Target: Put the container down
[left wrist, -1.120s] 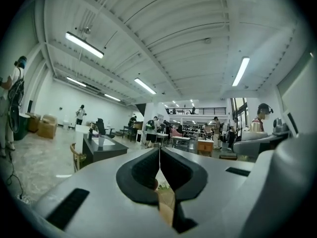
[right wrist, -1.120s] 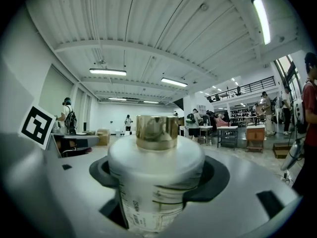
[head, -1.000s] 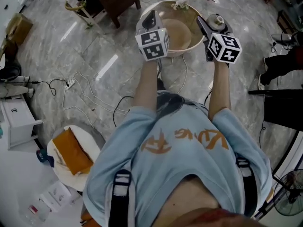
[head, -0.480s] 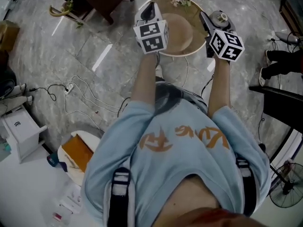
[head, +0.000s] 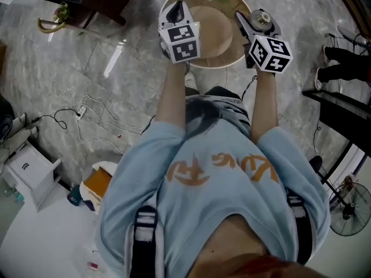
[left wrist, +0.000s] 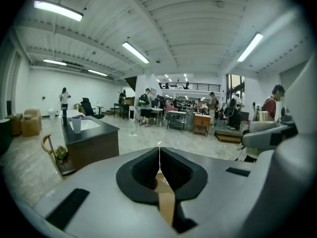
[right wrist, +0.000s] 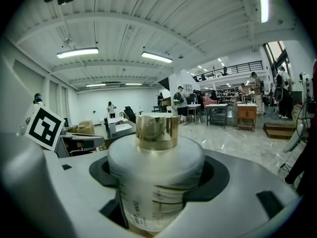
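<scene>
Over right rim of round pale wooden surface: right claw clamped on frosted white gold-capped container, carried nearer, not yet down. Left claw pressed together, empty. Set-down looks imminent.

**A:** Can you read anything here?

**B:** Not really. The container, clamped in the right gripper, has a label with rows of fine print. It sits toward six o'clock in the right gripper view and is too blurred to read.

**A:** What about the shirt?

**B:** The shirt has orange lettering, upside down in the head view. I can't spell it out.

**A:** And the cubes?

**B:** They only show black-and-white square patterns. One is on the left gripper at eleven o'clock, the other on the right gripper at one o'clock. Neither has letters or numbers.
</scene>
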`<state>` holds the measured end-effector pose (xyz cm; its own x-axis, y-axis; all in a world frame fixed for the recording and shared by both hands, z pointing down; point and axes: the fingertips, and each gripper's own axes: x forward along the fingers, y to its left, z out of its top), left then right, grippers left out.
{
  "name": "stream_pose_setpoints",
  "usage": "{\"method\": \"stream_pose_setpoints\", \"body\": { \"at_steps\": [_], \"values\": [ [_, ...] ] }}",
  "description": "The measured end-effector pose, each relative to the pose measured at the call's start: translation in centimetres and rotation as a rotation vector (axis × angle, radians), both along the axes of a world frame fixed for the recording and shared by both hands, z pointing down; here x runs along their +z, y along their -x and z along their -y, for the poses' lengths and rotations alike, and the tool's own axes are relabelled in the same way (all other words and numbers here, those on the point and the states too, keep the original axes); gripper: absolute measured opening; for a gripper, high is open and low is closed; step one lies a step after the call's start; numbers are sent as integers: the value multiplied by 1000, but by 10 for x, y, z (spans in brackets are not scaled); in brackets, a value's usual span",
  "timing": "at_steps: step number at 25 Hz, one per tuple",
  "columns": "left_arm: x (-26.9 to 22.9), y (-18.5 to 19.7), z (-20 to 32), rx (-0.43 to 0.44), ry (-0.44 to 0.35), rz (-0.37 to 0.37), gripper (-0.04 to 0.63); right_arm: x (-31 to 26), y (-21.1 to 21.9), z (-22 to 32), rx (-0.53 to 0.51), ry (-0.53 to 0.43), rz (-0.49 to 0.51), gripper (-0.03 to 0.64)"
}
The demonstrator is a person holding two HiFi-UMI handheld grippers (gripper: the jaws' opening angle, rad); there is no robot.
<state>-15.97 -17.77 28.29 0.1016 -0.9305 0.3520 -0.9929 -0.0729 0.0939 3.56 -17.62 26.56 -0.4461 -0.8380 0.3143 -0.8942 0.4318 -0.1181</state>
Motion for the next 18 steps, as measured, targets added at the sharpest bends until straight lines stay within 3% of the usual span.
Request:
{"method": "stream_pose_setpoints", "body": {
  "at_steps": [6, 10, 15, 18],
  "values": [
    [29, -41, 12, 109, 70, 5, 31, 34, -46, 2, 107, 79, -29, 357],
    [40, -58, 18, 138, 119, 34, 31, 42, -43, 9, 52, 56, -140, 357],
    [66, -78, 14, 148, 152, 42, 31, 75, -29, 1, -31, 71, -117, 356],
    [92, -83, 4, 144, 185, 6, 31, 108, -25, -12, -64, 113, -114, 357]
  ]
}}
